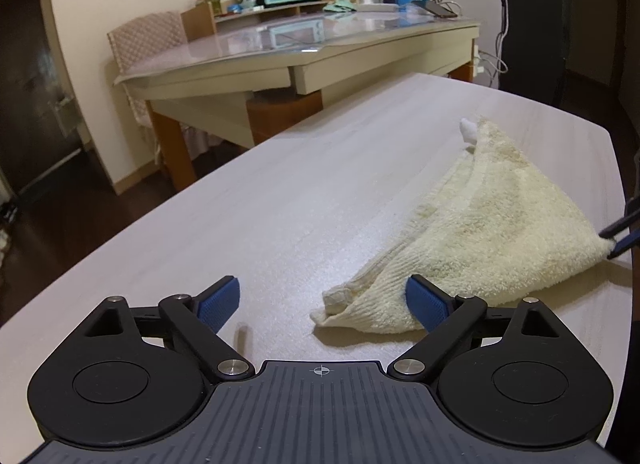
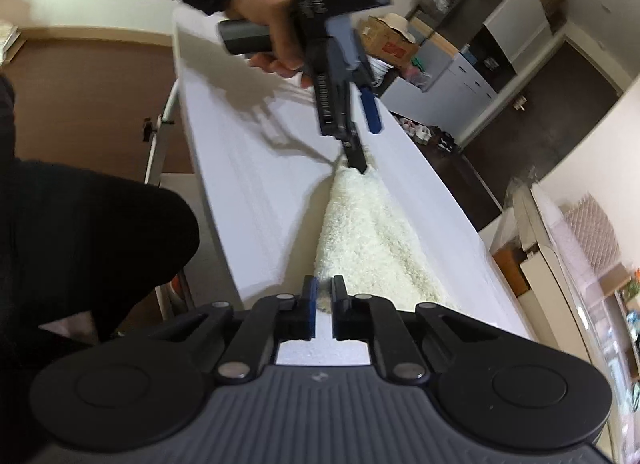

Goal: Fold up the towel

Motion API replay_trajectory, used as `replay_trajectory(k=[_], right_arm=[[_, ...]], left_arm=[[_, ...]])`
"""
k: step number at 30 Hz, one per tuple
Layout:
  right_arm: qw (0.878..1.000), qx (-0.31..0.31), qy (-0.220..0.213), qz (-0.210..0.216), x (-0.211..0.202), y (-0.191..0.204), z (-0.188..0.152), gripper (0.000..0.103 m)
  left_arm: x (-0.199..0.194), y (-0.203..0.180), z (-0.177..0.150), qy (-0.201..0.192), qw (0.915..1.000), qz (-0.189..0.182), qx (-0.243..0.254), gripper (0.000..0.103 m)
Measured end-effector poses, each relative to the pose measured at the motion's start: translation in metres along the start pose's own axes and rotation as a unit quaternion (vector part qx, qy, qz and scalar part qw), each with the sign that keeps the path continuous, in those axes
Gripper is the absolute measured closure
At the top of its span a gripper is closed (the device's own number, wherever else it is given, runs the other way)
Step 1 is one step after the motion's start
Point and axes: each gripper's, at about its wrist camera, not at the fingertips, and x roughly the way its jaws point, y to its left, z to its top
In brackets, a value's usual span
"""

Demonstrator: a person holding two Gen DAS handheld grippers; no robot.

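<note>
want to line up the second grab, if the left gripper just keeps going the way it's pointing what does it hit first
Probably the near corner of the towel, between the open left gripper fingers; otherwise the table.

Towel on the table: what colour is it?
Cream, off-white terry towel; it shows best in the left wrist view.

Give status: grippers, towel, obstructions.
Left gripper open, hovering at towel corner. Right gripper shut on opposite corner. Towel bunched on table. Nothing in the way.
</note>
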Motion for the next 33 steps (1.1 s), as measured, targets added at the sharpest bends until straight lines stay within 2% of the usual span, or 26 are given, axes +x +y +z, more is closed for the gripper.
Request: replay_trajectory(k=[4,6,8,10,13,14,15,16,17,18,19,23,26,27,30,33], right_arm=[[1.0,0.015,-0.004,0.011,-0.008,-0.005,-0.003,0.093],[0.998,0.048,-0.02,0.025,-0.017,-0.013,-0.005,0.088],[0.992,0.114,-0.037,0.036,-0.024,-0.03,-0.011,0.085],[0.988,0.151,-0.037,0.021,-0.026,-0.045,-0.02,0.085],[0.975,0.222,-0.014,-0.02,-0.015,-0.078,-0.041,0.084],[0.968,0.25,-0.006,-0.028,-0.01,-0.09,-0.049,0.084],[0.959,0.28,-0.003,-0.031,-0.005,-0.101,-0.056,0.08],[0.944,0.329,-0.008,-0.019,0.0,-0.117,-0.065,0.074],[0.92,0.391,-0.019,-0.002,0.004,-0.134,-0.078,0.072],[0.903,0.43,-0.026,0.007,0.007,-0.146,-0.087,0.069],[0.89,0.455,-0.026,0.012,0.011,-0.154,-0.094,0.069],[0.868,0.497,-0.022,0.019,0.023,-0.169,-0.108,0.069],[0.856,0.515,-0.025,0.033,0.032,-0.175,-0.112,0.073],[0.856,0.515,-0.025,0.033,0.033,-0.176,-0.112,0.088],[0.859,0.509,-0.036,0.028,0.03,-0.177,-0.11,0.091],[0.857,0.512,-0.053,0.012,0.026,-0.184,-0.112,0.092]], left_arm=[[-0.003,0.0,0.005,0.005,1.0,0.0,0.003,0.011],[-0.011,0.001,0.005,-0.003,0.9999,0.01,0.0,0.011],[-0.019,0.003,0.005,-0.014,0.9997,0.018,-0.011,0.012],[-0.02,0.004,0.003,-0.016,0.9994,0.028,-0.014,0.012],[-0.015,0.004,0.0,-0.006,0.9986,0.051,-0.011,0.012],[-0.013,0.004,-0.001,-0.003,0.9983,0.058,-0.01,0.012],[-0.013,0.005,-0.001,-0.003,0.9982,0.058,-0.01,0.012],[-0.013,0.005,-0.001,-0.003,0.9982,0.059,-0.01,0.012],[-0.013,0.006,-0.001,-0.003,0.9982,0.059,-0.01,0.011],[-0.012,0.006,-0.001,-0.002,0.9982,0.06,-0.007,0.011],[-0.011,0.002,-0.001,0.001,0.9978,0.066,0.009,0.011],[-0.009,0.0,-0.001,0.001,0.9973,0.07,0.02,0.011],[-0.009,0.0,-0.002,-0.001,0.9971,0.072,0.021,0.009],[-0.009,0.001,-0.002,-0.002,0.997,0.074,0.021,0.009],[-0.008,0.002,-0.003,-0.005,0.9962,0.085,0.02,0.009],[-0.003,0.005,0.0,-0.004,0.9958,0.09,0.017,0.009]])
